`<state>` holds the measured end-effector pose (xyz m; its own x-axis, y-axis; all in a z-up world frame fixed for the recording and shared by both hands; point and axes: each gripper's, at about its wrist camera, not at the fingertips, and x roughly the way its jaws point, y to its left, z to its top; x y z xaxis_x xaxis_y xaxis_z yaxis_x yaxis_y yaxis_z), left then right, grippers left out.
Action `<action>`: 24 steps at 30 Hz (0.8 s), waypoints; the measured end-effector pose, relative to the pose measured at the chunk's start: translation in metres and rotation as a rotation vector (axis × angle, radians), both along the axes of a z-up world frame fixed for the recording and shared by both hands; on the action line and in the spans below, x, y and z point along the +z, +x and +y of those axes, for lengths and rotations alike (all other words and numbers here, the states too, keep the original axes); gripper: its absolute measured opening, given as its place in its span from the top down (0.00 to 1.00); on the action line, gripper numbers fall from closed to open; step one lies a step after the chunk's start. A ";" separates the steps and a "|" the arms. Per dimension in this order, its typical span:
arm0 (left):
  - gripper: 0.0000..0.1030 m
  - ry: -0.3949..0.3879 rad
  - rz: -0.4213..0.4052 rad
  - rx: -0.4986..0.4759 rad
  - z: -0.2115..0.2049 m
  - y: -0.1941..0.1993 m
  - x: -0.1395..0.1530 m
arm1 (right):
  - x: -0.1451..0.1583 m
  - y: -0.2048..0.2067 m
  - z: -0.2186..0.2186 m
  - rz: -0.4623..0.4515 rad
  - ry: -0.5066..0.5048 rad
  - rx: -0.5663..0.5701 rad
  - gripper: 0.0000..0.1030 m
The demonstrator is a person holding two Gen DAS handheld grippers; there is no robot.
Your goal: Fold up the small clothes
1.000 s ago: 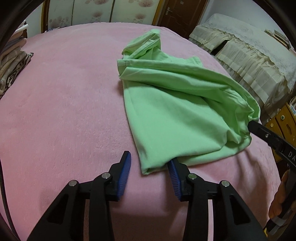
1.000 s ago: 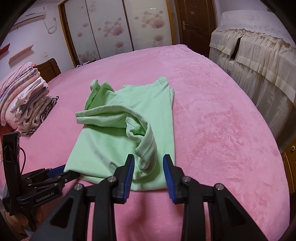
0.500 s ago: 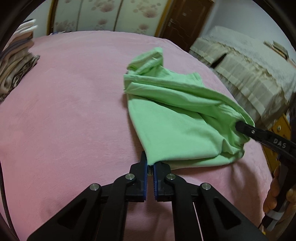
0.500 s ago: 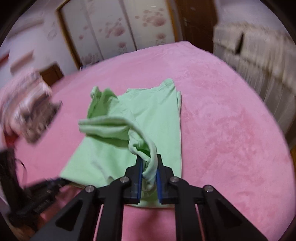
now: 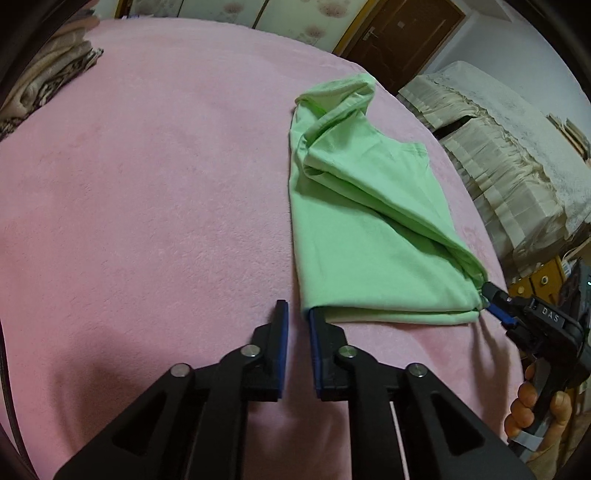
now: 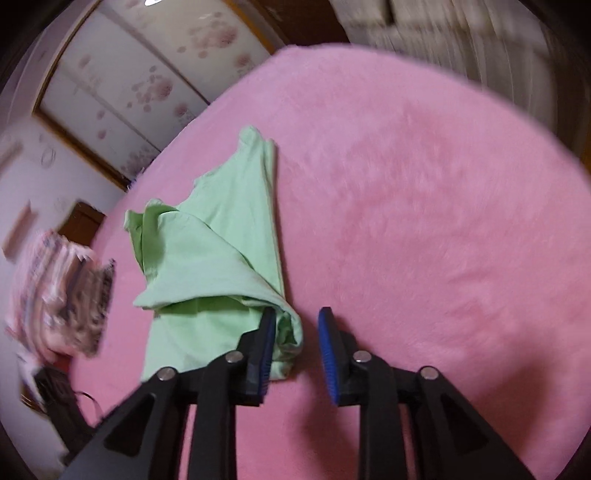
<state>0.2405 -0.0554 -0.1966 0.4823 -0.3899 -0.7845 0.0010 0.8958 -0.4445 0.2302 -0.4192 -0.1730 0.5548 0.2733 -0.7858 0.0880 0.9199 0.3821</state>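
A light green small shirt (image 5: 364, 229) lies on the pink blanket (image 5: 147, 192), folded lengthwise with a loose flap running diagonally across it. My left gripper (image 5: 297, 314) is open at the shirt's near left corner; its right finger touches the hem and nothing is between the pads. My right gripper (image 6: 297, 325) is open at the near right corner; bunched green fabric (image 6: 288, 332) lies loose beside its left finger. The right gripper also shows in the left wrist view (image 5: 495, 299) at the shirt's corner. The shirt shows in the right wrist view (image 6: 221, 236), blurred.
A stack of folded patterned laundry sits at the bed's left edge (image 5: 40, 85) (image 6: 62, 295). A cream ruffled cover drapes over furniture (image 5: 509, 155) to the right of the bed. Wardrobe doors (image 6: 140, 74) and a brown door (image 5: 402, 33) stand beyond.
Both grippers were shut on the shirt's near corners half a second ago and have opened, letting go. The shirt now lies narrower, pulled flatter along its near hem.
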 end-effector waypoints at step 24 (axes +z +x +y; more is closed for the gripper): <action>0.62 -0.080 0.010 0.079 0.049 -0.002 0.007 | -0.022 0.041 0.247 -0.235 -0.638 0.684 0.61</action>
